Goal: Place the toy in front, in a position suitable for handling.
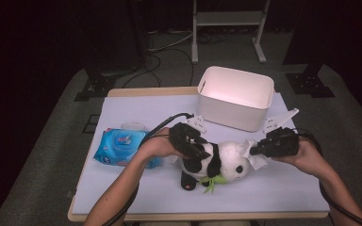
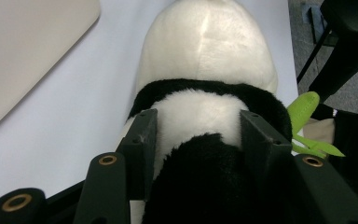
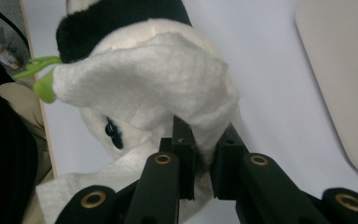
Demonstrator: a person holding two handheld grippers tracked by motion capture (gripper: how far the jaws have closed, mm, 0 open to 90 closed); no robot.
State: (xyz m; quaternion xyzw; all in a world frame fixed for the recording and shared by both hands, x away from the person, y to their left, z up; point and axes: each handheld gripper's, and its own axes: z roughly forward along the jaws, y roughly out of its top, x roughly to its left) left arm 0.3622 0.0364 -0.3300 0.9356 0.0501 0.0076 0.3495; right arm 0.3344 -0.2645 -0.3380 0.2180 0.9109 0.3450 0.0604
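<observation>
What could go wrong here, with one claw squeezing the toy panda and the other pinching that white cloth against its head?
The right gripper pinches just a fold of the white cloth, so the cloth might slip out. The left gripper squeezes the panda around its soft middle; a tug could make the plush twist or slide. The green leaves beside the panda's face might snag.

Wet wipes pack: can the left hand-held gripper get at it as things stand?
Probably not yet. The left hand-held gripper is clamped on the panda plush, so it would have to let go first. The wet wipes pack lies just beside that forearm, with nothing between them on the table.
</observation>
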